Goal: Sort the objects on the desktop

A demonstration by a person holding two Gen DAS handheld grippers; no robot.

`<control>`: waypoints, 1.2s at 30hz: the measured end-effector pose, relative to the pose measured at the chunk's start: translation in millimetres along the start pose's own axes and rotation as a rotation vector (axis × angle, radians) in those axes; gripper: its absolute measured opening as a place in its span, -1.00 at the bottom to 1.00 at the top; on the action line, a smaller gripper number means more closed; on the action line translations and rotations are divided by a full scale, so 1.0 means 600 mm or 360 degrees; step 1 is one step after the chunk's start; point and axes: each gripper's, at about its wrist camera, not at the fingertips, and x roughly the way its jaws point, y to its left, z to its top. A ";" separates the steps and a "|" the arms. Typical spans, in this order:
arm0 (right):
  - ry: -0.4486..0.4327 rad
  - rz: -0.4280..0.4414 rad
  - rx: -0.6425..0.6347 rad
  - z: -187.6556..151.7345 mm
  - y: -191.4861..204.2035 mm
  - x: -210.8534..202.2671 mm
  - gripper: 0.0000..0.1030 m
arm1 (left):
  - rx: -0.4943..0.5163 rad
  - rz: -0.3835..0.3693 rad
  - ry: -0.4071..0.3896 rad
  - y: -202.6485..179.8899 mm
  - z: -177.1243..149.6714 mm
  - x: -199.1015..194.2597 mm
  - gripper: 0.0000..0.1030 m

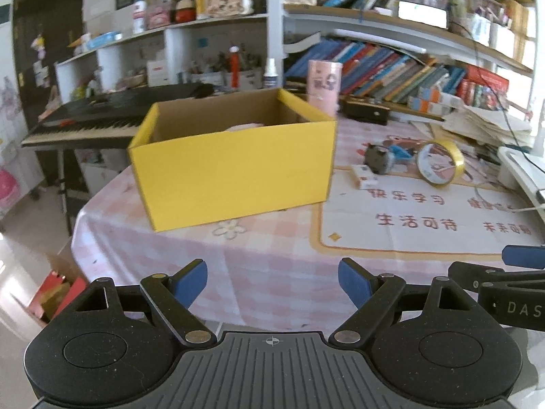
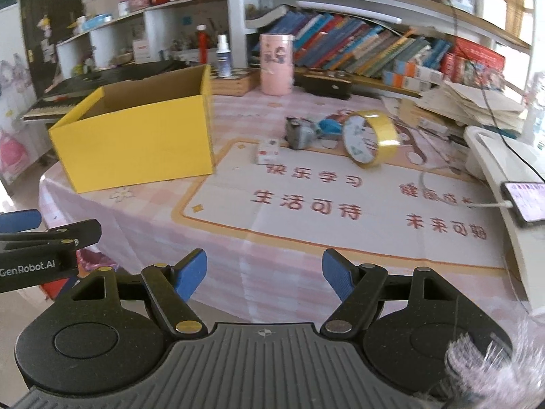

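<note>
An open yellow cardboard box stands on the pink checked tablecloth; a pale round thing shows just inside its rim in the left wrist view. To the box's right lie a small white-and-red box, a grey and blue gadget and a yellow tape roll standing on edge. My left gripper hovers open over the table's near edge, in front of the yellow box, nothing between its blue pads. My right gripper is open and empty too, beside it to the right.
A pink cylinder tin and a dark case stand at the back below shelves of books. A keyboard piano sits left of the table. A white stand with a phone and stacked papers crowd the right side.
</note>
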 end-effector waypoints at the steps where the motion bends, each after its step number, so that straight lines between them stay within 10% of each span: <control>1: 0.0000 -0.0014 0.0011 0.000 -0.004 -0.001 0.42 | 0.0009 -0.0013 -0.0003 -0.004 0.002 0.002 0.68; 36: 0.0063 -0.0128 0.0084 0.035 -0.126 0.040 0.43 | 0.0092 -0.0139 0.0048 -0.121 0.055 0.078 0.68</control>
